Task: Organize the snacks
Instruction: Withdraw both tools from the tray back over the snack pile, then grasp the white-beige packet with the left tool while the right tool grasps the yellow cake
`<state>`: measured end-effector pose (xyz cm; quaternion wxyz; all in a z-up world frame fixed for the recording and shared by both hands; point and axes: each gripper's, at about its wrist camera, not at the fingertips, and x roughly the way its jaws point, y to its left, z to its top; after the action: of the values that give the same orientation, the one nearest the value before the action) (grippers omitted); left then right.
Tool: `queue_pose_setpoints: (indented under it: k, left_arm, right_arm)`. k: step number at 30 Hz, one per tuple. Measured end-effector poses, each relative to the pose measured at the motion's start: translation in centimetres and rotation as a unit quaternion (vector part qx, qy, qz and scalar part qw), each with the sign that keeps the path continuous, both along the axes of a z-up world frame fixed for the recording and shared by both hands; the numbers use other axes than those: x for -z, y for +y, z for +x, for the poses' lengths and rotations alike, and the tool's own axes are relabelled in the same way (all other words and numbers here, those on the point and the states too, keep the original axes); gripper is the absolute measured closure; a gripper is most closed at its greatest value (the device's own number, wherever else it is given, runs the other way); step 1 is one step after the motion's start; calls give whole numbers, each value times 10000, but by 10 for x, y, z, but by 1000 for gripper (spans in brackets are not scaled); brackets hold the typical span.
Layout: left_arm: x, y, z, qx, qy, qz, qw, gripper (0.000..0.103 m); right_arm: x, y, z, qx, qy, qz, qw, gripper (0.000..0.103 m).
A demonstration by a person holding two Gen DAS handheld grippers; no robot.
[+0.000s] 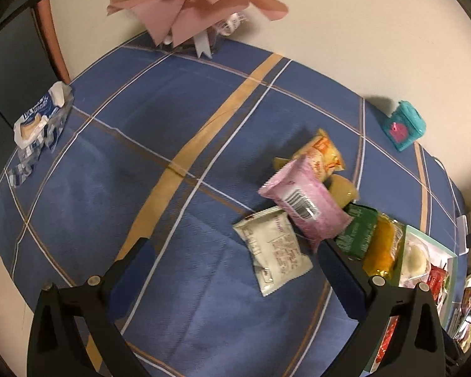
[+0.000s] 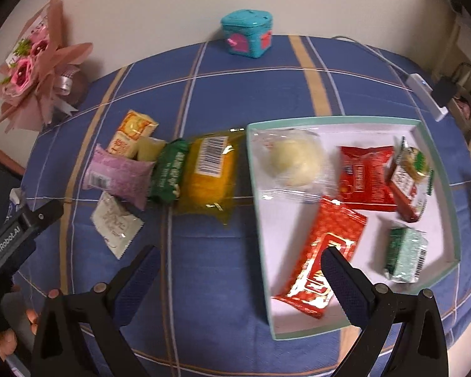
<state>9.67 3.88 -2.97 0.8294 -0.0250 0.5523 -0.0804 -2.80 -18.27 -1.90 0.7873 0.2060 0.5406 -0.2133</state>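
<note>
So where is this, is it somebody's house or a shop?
Most likely somebody's home. A table with a blue checked tablecloth stands against a plain wall, with a pink paper flower bouquet and a little teal box on it. Snack packets lie loose beside a shallow tray, not on shop shelves.

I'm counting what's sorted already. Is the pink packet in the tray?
No, the pink packet lies on the blue cloth, left of the tray, beside the green packet.
</note>
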Motion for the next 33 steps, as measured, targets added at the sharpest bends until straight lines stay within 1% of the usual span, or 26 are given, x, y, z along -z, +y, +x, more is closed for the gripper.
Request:
queue_pose_setpoints:
  k: [6,12,15,17,19,20,23,26,27,28,30,33]
  left_arm:
    - [9,-1,6,-6,173,-33,9998,0]
    - [18,-13,12,116,317,-174,9993,0]
    - [25,-19,15,160,425,-231,9987,0]
    - [32,-22,17,178,529,-296,9980,0]
    - [36,-24,19,194,590,-321,9976,1]
    - [39,-27,20,225,619,-323,9973,1]
    - [46,-32,23,274,704,-348,9965,7]
    - [53,-37,26,282,802,-373,9957,9]
    - [55,-38,27,287,836,-390,9953,13]
    - [57,-39,28,290,866,-400,9950,15]
    - [60,-41,29,285,913,-396,9946,16]
    - [63,-44,30,300,950,-407,9942,17]
  right_arm:
    - [4,2,12,-54,-69,14,10000,0]
    - [8,-7,22,-15,-80,-183,9998,0]
    - [11,-13,26,42,-90,-200,9998,1]
    - [13,-16,30,71,-122,-179,9997,4]
    - [15,-17,34,83,-134,-166,9997,11]
    - [16,-17,37,72,-141,-170,9997,12]
    - [18,-17,45,-1,-178,-153,9997,17]
    - [23,-17,52,-57,-174,-118,9998,23]
    - [25,-17,55,-69,-163,-106,9998,27]
    - [27,-17,57,-74,-147,-90,9998,30]
    - [31,-19,59,-73,-127,-65,9999,31]
    - [35,-19,64,-92,-106,-27,9999,38]
